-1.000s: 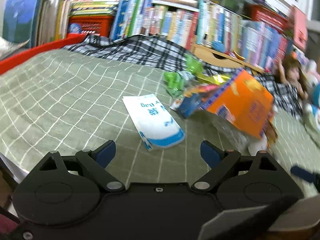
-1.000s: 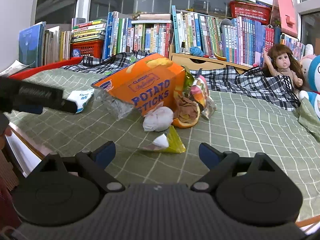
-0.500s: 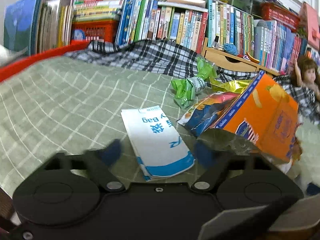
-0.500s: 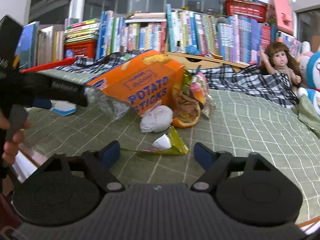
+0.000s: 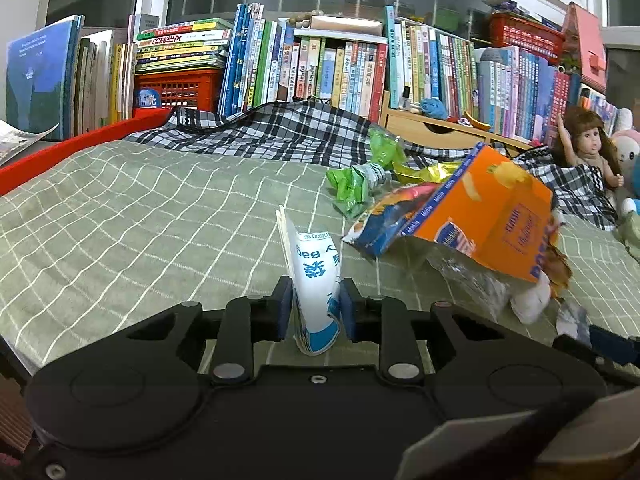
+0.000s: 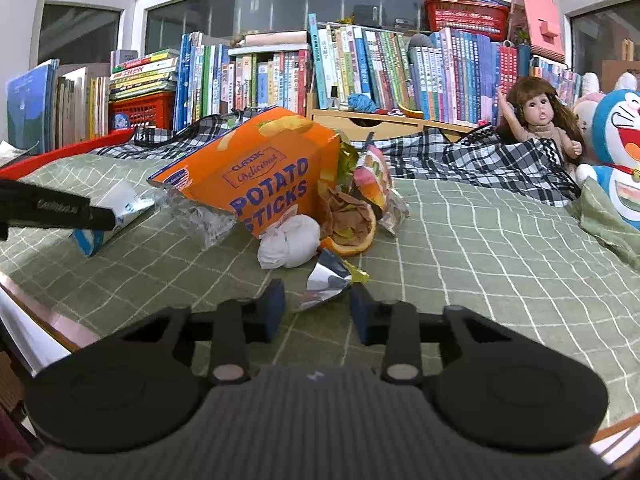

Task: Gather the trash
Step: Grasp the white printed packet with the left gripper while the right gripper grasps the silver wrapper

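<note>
My left gripper (image 5: 316, 308) is shut on a white-and-blue paper bag (image 5: 314, 268), which stands on edge between the pads above the green checked bedcover (image 5: 120, 220). To its right lies a trash pile: an orange potato sticks box (image 5: 492, 216), a green wrapper (image 5: 352, 184) and a snack packet (image 5: 384, 216). My right gripper (image 6: 318, 308) is closing around a silver-and-yellow foil wrapper (image 6: 326, 282) that lies between its fingers, not pinched from both sides. Just beyond sit a crumpled white tissue (image 6: 288, 242) and orange peel (image 6: 352, 240).
A plaid blanket (image 6: 460, 160) lies bunched at the back of the bed, with a doll (image 6: 536, 120) and a blue plush toy (image 6: 620, 152) at the right. Packed books (image 6: 360, 64) line the window. A red rail (image 5: 60, 152) edges the bed's left side.
The left gripper's jaws closed on the paper bag, which went from lying flat to standing on edge. The right gripper's jaws narrowed around the foil wrapper.
</note>
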The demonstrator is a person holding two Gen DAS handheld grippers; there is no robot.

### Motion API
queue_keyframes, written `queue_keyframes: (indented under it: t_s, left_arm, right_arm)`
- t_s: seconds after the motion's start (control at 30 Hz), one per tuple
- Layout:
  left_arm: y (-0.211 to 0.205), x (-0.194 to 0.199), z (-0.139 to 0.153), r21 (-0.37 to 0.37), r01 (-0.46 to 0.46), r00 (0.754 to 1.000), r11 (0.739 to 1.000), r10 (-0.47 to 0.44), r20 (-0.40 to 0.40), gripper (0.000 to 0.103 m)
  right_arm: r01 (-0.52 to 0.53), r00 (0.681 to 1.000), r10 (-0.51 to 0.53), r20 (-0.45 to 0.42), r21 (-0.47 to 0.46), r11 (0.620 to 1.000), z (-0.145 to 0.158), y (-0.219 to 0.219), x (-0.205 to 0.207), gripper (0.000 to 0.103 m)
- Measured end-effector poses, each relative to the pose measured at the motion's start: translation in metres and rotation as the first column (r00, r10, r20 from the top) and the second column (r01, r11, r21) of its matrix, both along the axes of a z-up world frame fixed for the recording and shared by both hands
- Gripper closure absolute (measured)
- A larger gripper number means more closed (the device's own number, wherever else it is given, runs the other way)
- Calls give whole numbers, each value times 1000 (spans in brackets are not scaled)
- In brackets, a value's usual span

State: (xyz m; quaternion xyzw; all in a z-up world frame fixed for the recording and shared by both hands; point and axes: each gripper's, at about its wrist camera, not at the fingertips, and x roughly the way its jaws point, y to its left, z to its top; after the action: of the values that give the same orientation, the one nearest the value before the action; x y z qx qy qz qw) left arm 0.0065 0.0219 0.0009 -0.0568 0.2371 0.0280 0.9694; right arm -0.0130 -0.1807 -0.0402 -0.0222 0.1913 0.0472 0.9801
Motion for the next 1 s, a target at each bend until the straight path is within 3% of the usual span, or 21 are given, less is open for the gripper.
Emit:
queue_keyframes:
  t_s: [0.17, 0.3, 0.33, 0.4, 0.43, 0.63, 0.67, 0.77, 0.83, 0.87, 0.97, 1.0]
  left_arm:
    - [-3, -21, 4, -5, 25, 1000, 1000, -25, -1, 79]
    - [-6, -37, 8, 0, 43, 999, 999, -43, 8, 79]
    - [-6, -41, 9, 2, 48, 999, 999, -48, 10, 79]
    - [-8, -48, 11, 5, 59, 998, 998, -59, 14, 79]
    - [-9, -49, 12, 7, 62, 998, 998, -62, 16, 79]
    - [-13, -57, 16, 7, 76, 997, 997, -76, 25, 79]
    - [-13, -57, 17, 5, 77, 997, 997, -77, 24, 79]
    - [-14, -55, 16, -10, 91, 996, 996, -91, 15, 79]
    - [-15, -54, 13, -22, 117, 993, 993, -117, 0, 79]
    - [-16, -53, 11, -21, 132, 991, 991, -132, -12, 77]
    - [-18, -49, 3, -6, 141, 989, 990, -141, -33, 53]
    - [-18, -48, 0, -1, 135, 990, 991, -135, -35, 49]
  right_arm:
    - [13, 1000, -13, 10, 2, 1000, 3, -4, -7, 70]
    - [29, 1000, -30, 8, 14, 999, 6, -9, -12, 70]
    - [29, 1000, -29, -1, 14, 999, 6, -10, -12, 64]
    - [38, 999, -38, -5, 32, 999, 6, -12, -10, 33]
    - [42, 999, -42, 4, 43, 998, 7, -12, -9, 23]
    - [50, 999, -51, -5, -40, 998, 5, 0, 17, 21]
    - [55, 998, -56, -13, -59, 997, 3, 2, 23, 22]
    - [58, 998, -59, -36, -42, 997, -1, 1, 34, 41]
    - [60, 997, -62, -40, -37, 998, 0, 2, 32, 65]
    - [59, 998, -61, -36, -48, 997, 1, 4, 30, 66]
    - [47, 998, -48, -27, -55, 997, -1, 5, 23, 66]
    - [46, 999, -47, -23, -54, 997, -2, 4, 21, 66]
